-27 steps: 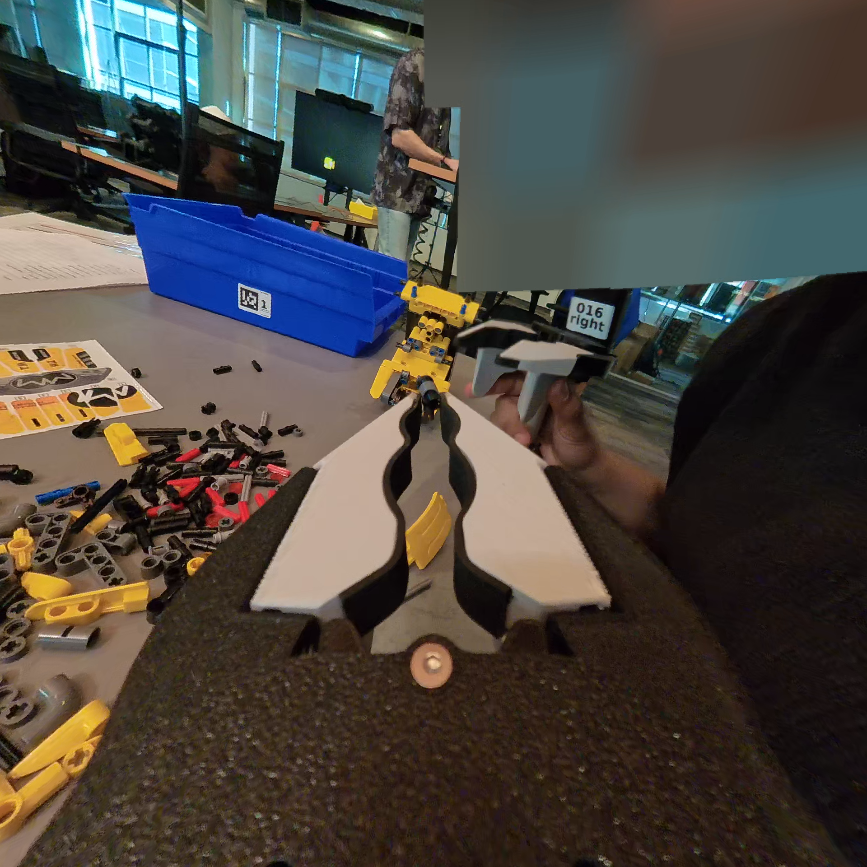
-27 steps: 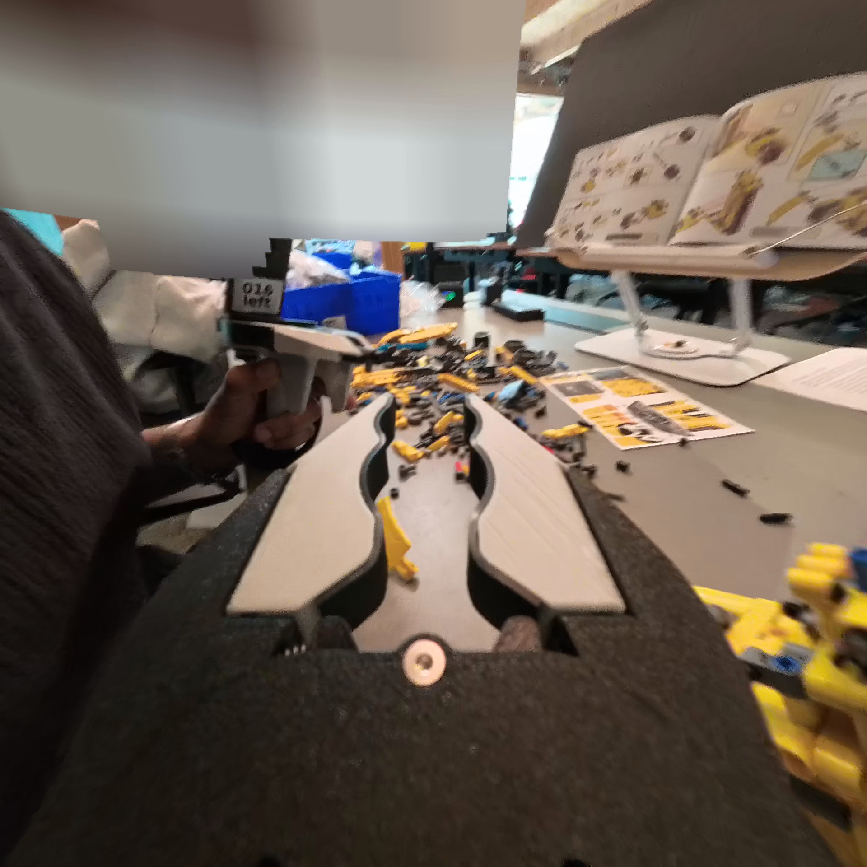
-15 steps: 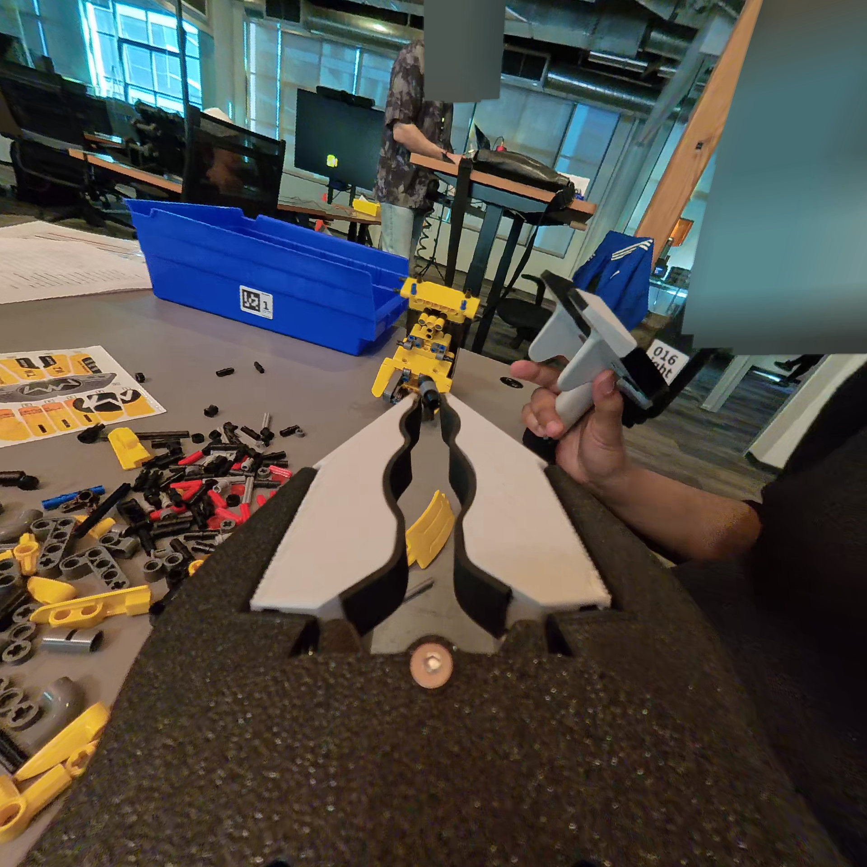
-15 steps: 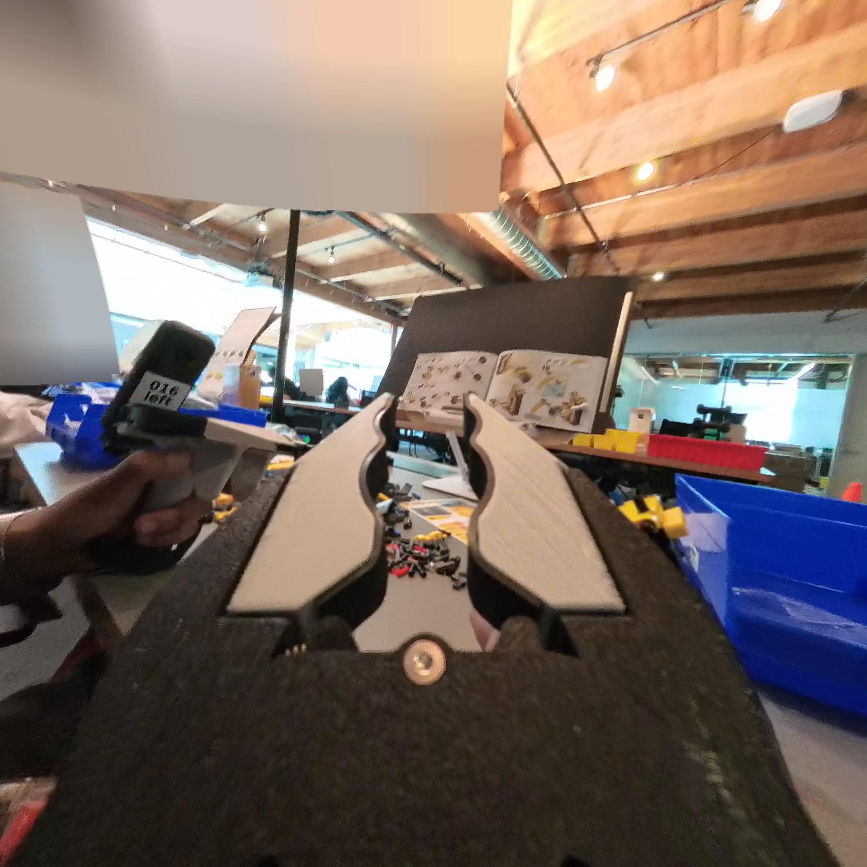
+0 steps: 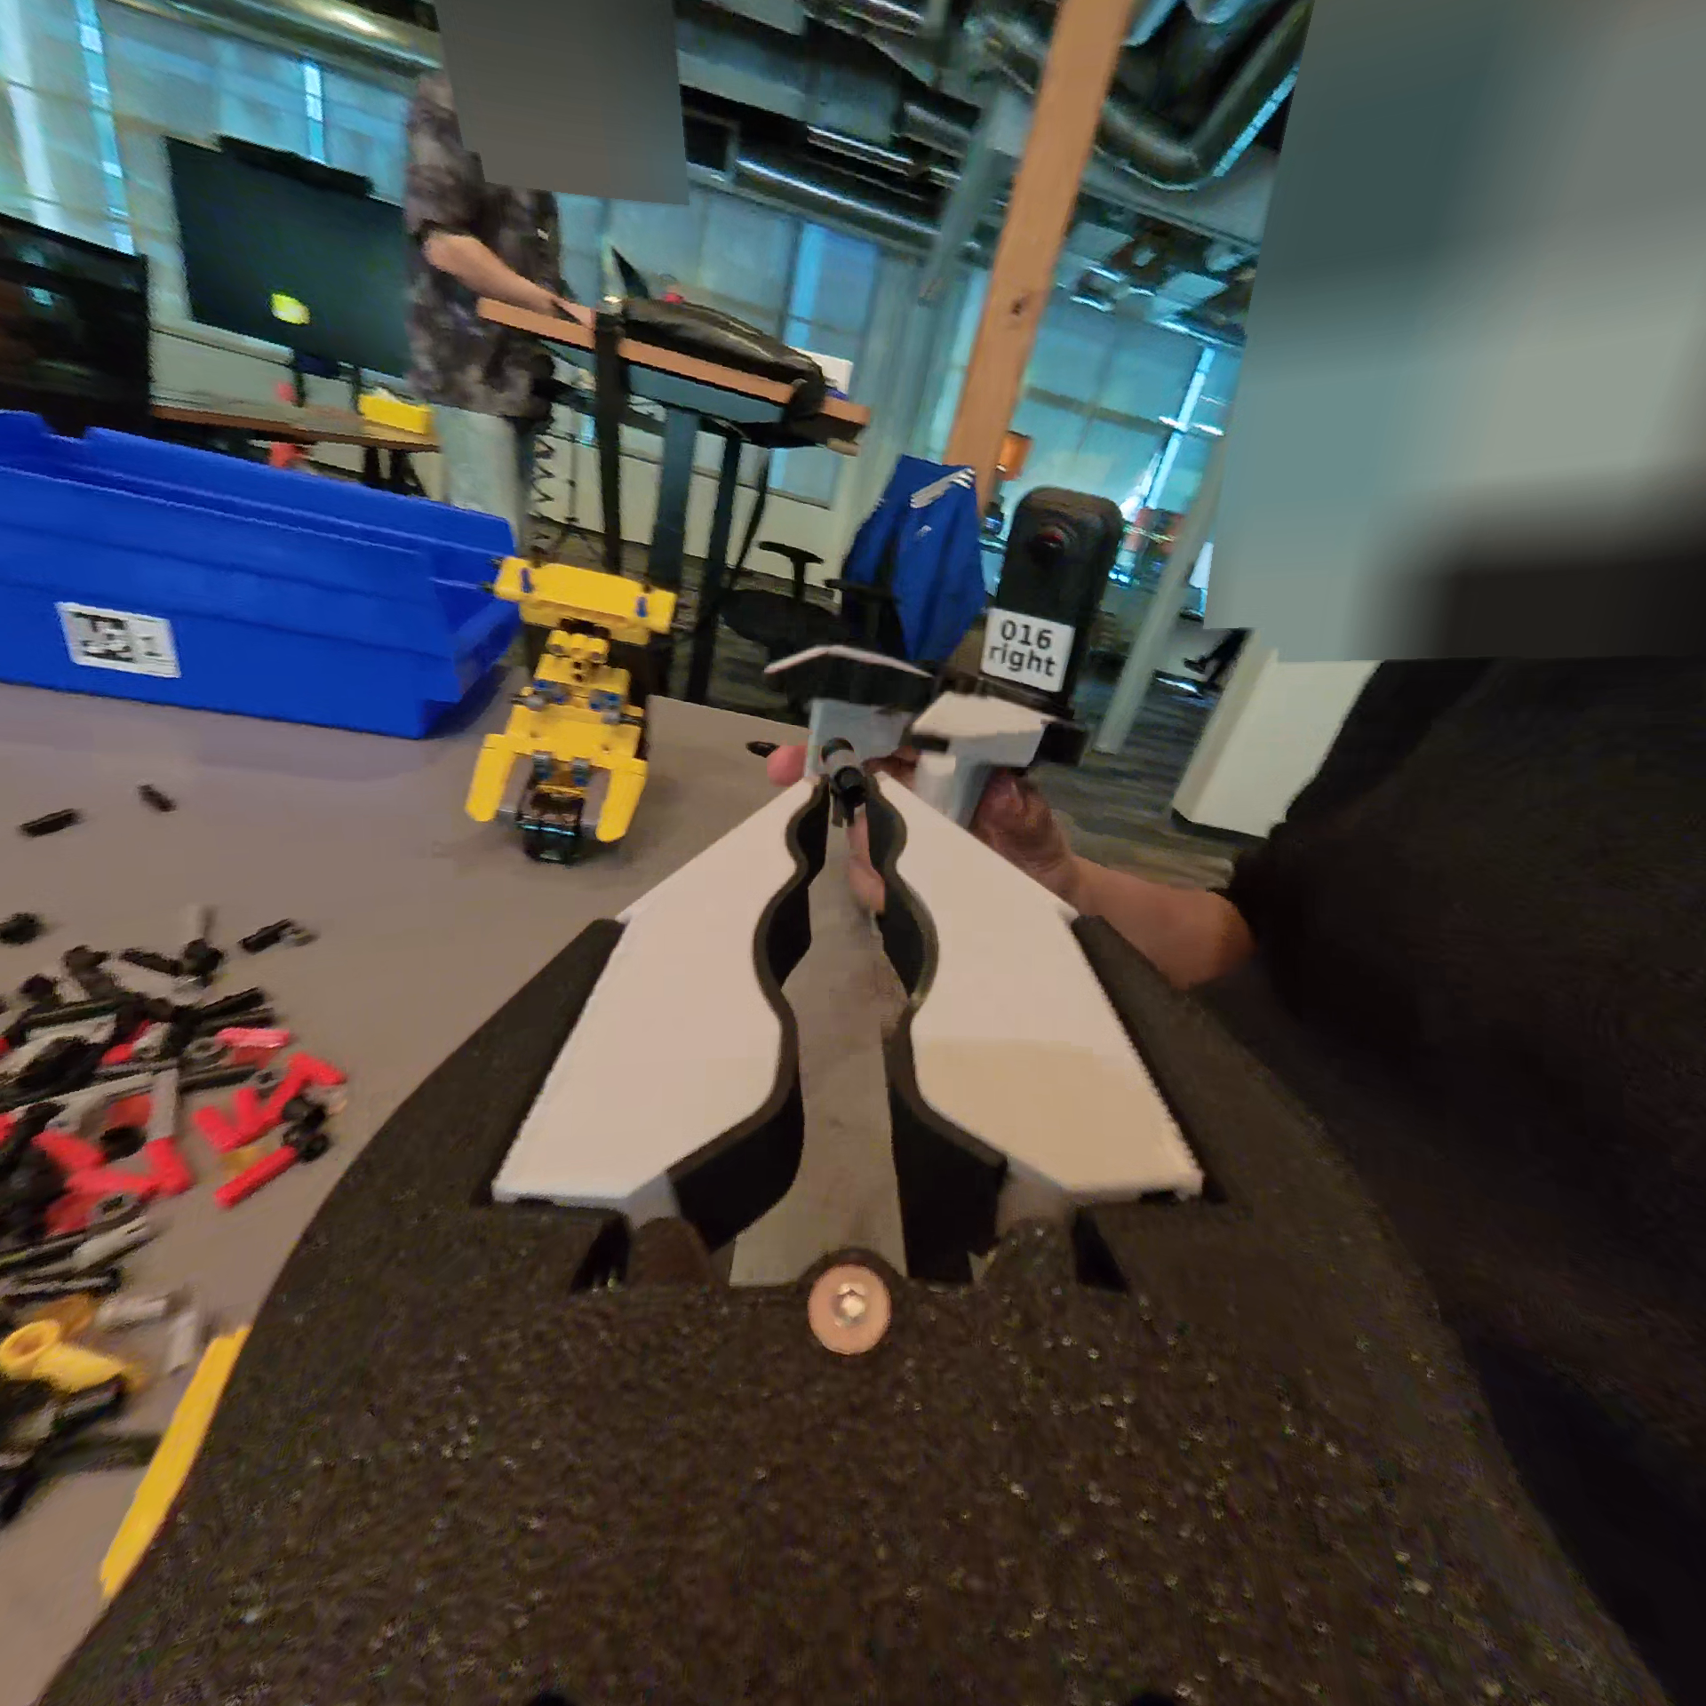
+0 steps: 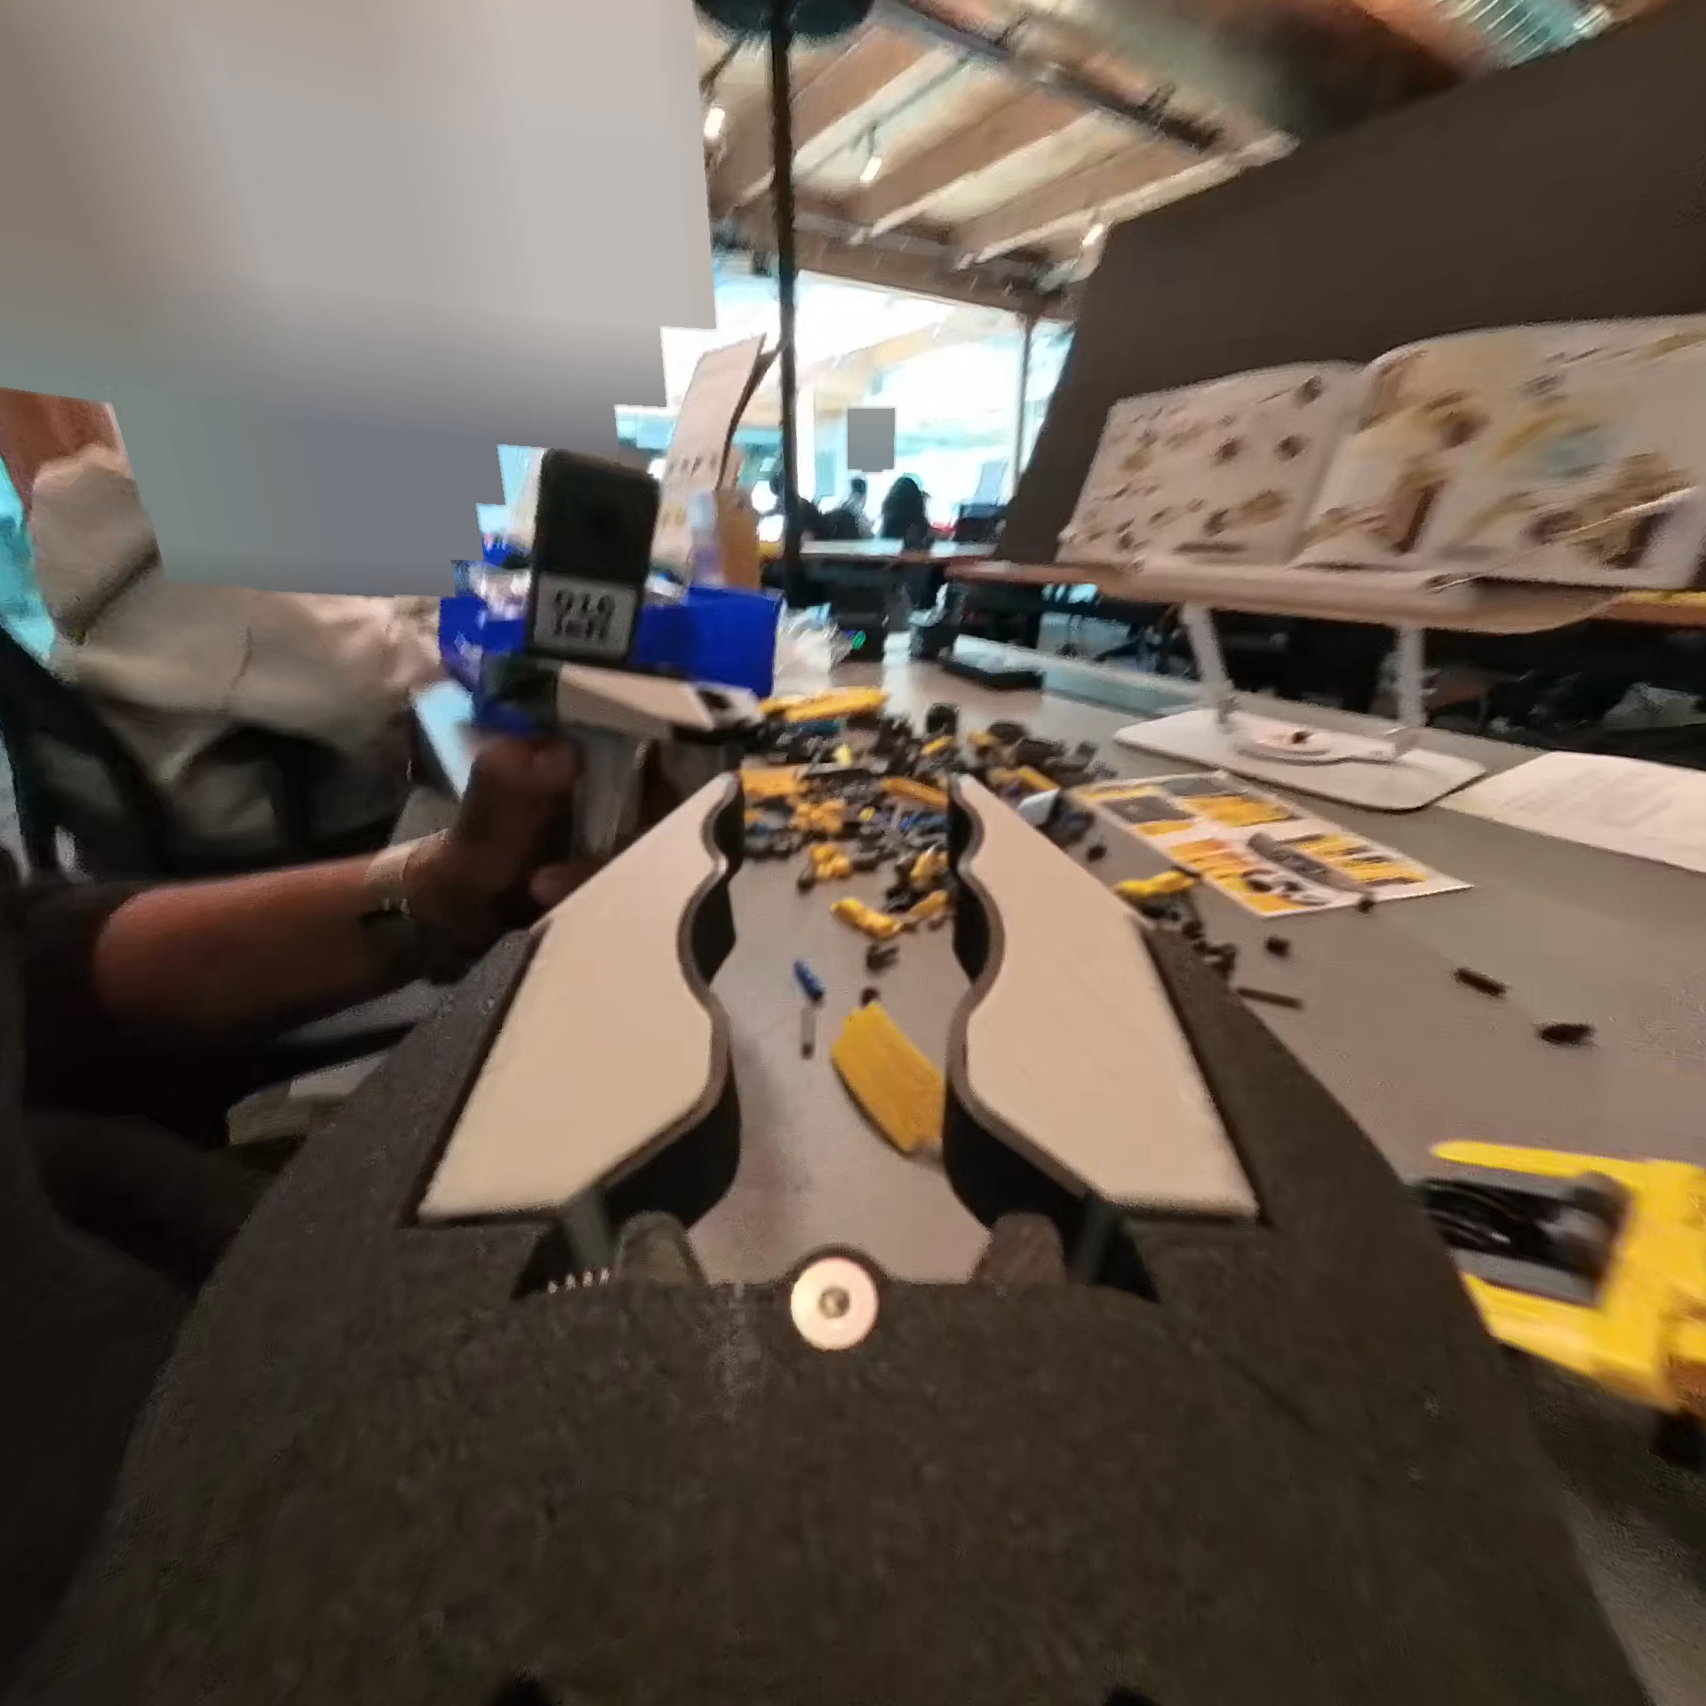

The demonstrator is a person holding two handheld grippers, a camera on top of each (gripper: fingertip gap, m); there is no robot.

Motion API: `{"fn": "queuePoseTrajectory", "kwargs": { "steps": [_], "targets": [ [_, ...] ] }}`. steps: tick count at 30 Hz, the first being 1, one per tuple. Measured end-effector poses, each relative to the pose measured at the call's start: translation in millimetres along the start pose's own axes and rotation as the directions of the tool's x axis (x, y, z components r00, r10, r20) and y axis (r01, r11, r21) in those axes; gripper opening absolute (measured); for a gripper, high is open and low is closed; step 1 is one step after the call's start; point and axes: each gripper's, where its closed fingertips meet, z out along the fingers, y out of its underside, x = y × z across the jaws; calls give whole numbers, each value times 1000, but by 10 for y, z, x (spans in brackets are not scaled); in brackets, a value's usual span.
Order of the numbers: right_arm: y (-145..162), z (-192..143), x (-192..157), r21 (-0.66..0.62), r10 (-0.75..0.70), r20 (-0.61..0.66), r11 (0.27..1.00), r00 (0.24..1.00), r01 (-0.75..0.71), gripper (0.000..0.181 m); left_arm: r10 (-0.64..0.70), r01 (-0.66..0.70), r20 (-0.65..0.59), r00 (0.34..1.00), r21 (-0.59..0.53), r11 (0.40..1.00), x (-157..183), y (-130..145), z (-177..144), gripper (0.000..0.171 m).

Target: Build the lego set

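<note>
My left gripper (image 5: 845,808) is shut on a small black pin (image 5: 845,783) that sticks up from its tips, held above the grey table (image 5: 369,859). Just beyond it, a hand holds my right gripper (image 5: 909,702), which points back toward it. The yellow brick vehicle (image 5: 565,729) stands to the left of the pin. In the right wrist view my right gripper (image 6: 845,794) is open and empty above the table, with a yellow curved panel (image 6: 886,1075) and a small blue pin (image 6: 808,979) lying between its fingers. The left gripper (image 6: 702,706) shows at the left, and the vehicle (image 6: 1588,1274) at the lower right.
A blue bin (image 5: 231,591) stands at the back left. Loose black, red and yellow pieces (image 5: 138,1108) lie at the left, also seen in the right wrist view (image 6: 877,794). A sticker sheet (image 6: 1265,849) and an open booklet on a stand (image 6: 1385,462) sit to the right. Across from one pair of fingers to the other is roughly 5 centimeters. From my right tips it is roughly 15 centimeters to the vehicle (image 6: 1588,1274); from my left, 20 centimeters. My left wrist view (image 5: 591,765) looks at it from another angle.
My left gripper has moved right, away from the vehicle, still holding the pin. My right gripper swung up, then came back down toward the table, with its jaws a little wider.
</note>
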Motion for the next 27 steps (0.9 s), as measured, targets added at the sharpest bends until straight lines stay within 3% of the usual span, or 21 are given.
{"fn": "queuePoseTrajectory", "kwargs": {
  "steps": [3,5,17,27],
  "targets": [
    [243,160,-179,-116,-68,43,991,997,72,42,-10,9,-38,999,-19,1000,54,31,26,7],
    [288,199,-244,-120,-80,62,989,995,87,41,-21,21,-36,999,-10,1000,40,19,14,7],
    [72,208,-278,-19,231,227,972,946,-233,25,-27,26,-35,999,-38,999,39,60,41,7],
    [77,313,-343,-76,280,334,960,900,-270,6,-24,23,-40,999,-38,999,50,59,41,7]
  ]
}}
